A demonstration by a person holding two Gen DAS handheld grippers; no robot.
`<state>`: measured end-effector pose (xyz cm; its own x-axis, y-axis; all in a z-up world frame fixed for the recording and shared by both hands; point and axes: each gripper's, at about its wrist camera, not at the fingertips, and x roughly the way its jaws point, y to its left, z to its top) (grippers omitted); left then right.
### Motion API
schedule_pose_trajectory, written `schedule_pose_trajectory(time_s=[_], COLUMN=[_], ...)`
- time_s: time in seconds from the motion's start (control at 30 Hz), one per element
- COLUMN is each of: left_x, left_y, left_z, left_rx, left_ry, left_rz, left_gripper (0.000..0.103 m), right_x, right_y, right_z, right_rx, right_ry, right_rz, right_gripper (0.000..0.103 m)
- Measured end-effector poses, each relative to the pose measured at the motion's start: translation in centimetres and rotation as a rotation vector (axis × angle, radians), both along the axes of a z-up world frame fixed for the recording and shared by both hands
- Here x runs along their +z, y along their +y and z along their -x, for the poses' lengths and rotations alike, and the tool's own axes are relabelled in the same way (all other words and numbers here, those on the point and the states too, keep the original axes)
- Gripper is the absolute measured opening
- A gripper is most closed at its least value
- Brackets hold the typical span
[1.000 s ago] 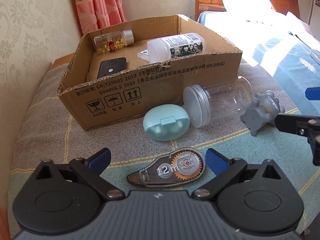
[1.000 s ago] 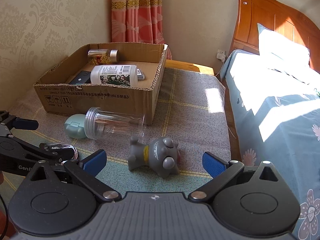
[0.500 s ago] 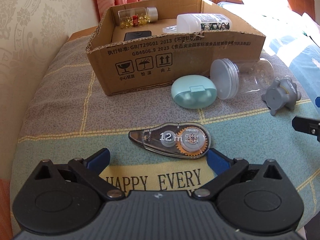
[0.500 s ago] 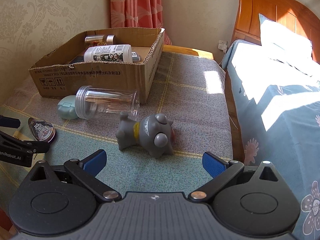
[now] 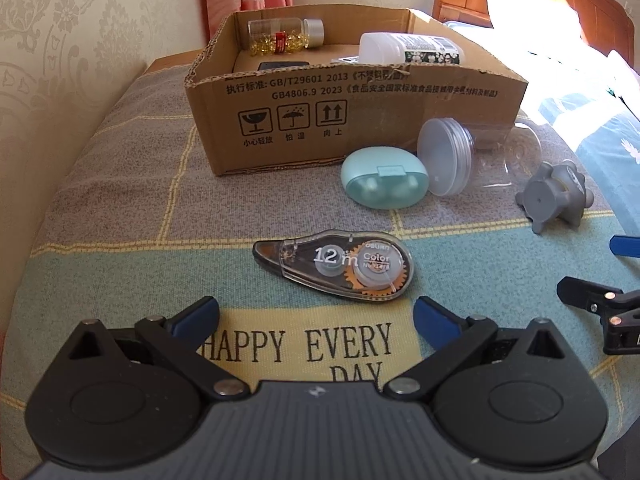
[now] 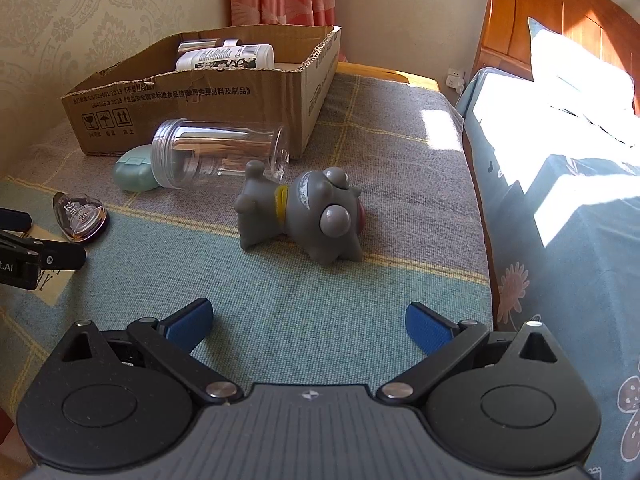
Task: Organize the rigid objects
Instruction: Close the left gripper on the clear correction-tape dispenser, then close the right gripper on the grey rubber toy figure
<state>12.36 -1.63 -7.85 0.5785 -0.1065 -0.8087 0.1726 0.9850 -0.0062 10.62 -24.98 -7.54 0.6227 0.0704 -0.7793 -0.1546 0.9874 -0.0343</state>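
Two grippers low over blanket | left gripper (image 5: 316, 312) jaws wide, facing tape dispenser (image 5: 336, 266) | right gripper (image 6: 308, 322) jaws wide, facing toy (image 6: 304, 216)

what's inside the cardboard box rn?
In the cardboard box: a small bottle of yellow capsules, a white bottle lying on its side, a dark flat item and something flat under the white bottle. The front wall hides the rest of the floor.

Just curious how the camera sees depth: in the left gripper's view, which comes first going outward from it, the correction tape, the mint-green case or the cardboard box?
1. Correction tape: just ahead of the open left gripper, centred.
2. Mint-green case: farther, slightly right.
3. Cardboard box: farthest, behind the case.
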Motion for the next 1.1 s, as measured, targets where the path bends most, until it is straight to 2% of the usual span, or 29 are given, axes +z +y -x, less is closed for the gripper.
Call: schedule_pose_trajectory(time_s=[0.67,0.77,0.87,1.1], left_x=[-0.6,-0.5,-0.3,-0.2], left_y=[-1.0,-1.0,-1.1,-0.9], left_z=[-1.5,-1.6,-1.5,-1.4], left_rx=[-0.097,-0.105,-0.108,-0.097], left_ry=[-0.115,-0.113,-0.109,-0.114], left_rz=[0.006,0.010,0.028,0.019], left_gripper=[0.103,0.100,0.090,0.090], right_x=[-0.2,-0.3,-0.3,-0.4], right_y=[-0.2,-0.2,-0.1,0.2], right_z=[0.0,-0.3,-0.5,-1.1], right_rx=[0.032,0.031,0.025,0.024], right_ry=[-0.034,-0.039,-0.047,-0.054], right_rz=[-0.006,-0.007,-0.007,-0.008], right_gripper=[0.103,0.103,0.103,0.103])
